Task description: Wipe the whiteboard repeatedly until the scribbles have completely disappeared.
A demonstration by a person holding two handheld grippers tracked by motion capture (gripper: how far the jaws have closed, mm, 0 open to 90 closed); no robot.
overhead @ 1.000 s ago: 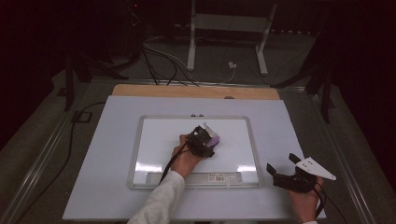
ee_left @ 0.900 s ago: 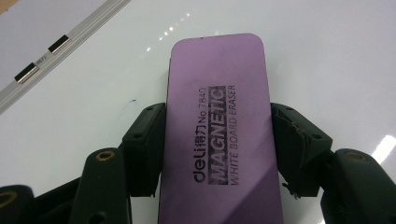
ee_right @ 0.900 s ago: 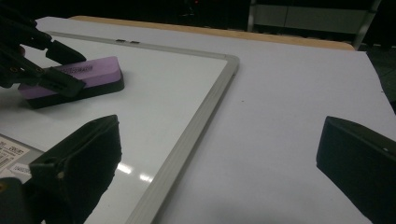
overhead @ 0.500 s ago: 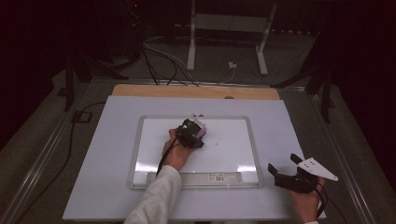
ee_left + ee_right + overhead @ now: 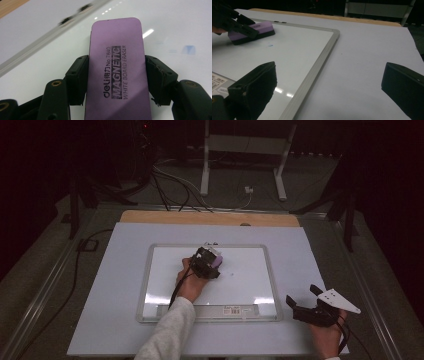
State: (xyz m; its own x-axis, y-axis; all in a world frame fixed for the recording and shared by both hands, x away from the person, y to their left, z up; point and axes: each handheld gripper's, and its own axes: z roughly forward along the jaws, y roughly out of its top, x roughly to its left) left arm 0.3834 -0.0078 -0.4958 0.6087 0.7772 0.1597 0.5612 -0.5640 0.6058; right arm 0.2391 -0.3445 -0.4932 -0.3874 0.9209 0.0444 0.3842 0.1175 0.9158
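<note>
Eraser flat on whiteboard near its far edge, long axis running out ahead of left tongs, clamped across its width between both jaws. Right tongs wide, near bench's near right corner.

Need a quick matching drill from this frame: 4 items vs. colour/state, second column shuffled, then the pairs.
1. eraser
2. left gripper
3. right gripper
4. whiteboard

A. open, holding nothing, off the board
B. purple top, lettered
C. white, silver-framed, small blue mark
D. shut on the eraser, over the board

Pairs: 1-B, 2-D, 3-A, 4-C
</note>
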